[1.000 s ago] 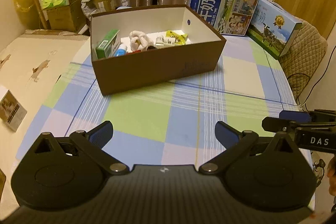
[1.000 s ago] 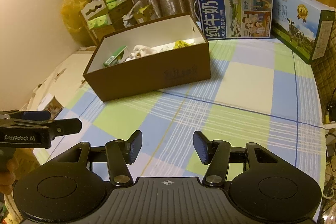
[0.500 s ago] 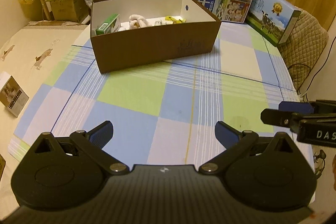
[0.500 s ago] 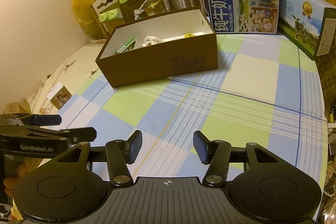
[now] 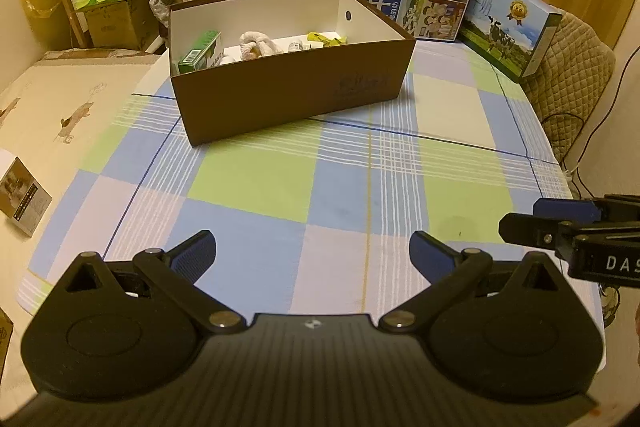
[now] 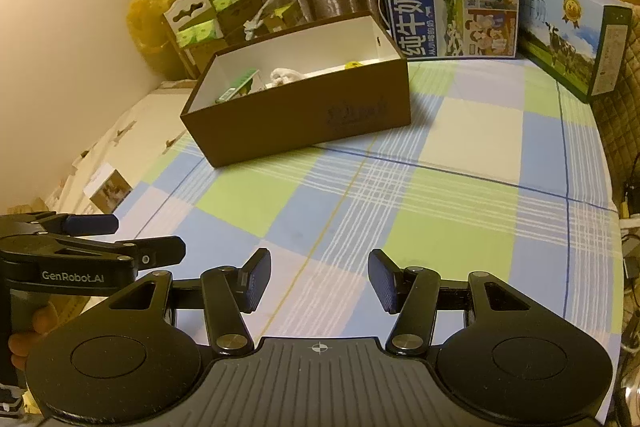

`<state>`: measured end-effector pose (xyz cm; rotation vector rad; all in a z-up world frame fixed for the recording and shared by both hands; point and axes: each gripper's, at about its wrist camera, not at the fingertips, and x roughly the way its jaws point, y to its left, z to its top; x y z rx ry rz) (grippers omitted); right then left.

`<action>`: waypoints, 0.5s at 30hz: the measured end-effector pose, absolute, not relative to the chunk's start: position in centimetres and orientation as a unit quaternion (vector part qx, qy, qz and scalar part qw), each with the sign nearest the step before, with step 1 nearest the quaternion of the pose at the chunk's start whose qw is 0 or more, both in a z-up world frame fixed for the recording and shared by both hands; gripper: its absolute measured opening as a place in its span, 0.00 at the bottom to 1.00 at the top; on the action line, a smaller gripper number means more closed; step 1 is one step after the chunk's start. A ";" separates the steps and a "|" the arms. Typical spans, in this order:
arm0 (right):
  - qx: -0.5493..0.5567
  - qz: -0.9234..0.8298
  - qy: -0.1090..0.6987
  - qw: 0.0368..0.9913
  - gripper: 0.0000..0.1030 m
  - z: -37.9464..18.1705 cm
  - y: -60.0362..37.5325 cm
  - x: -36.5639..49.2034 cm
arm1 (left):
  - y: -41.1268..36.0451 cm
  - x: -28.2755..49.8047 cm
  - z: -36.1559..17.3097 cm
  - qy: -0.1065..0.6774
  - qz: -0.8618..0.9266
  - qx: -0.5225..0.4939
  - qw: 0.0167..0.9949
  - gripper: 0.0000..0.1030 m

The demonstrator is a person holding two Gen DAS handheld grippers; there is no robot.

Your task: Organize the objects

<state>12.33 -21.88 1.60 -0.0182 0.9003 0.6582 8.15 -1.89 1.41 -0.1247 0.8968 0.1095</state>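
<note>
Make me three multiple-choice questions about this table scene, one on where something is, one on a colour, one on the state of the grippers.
1. Where is the green carton?
A. inside the brown box, left end
B. on the checked cloth
C. on the milk case

2. What colour are the box's inner walls?
A. brown
B. white
C. blue

3. How are the left gripper and right gripper?
A. both shut on items
B. one holds the box
C. both open, empty

Answers: 1 A, it stands against the left wall. 2 B, the lining shows white. 3 C, only cloth shows between the fingers.
</note>
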 end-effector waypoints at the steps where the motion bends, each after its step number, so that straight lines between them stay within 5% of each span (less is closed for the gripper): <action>1: -0.008 0.311 0.428 0.849 0.50 1.6 -21.8 12.3 | -1.8 8.1 1.4 0.433 0.052 -0.059 0.898 0.99; 15: -0.008 0.312 0.426 0.849 0.50 1.4 -20.9 11.4 | -0.8 6.9 1.7 0.429 0.057 -0.061 0.899 0.99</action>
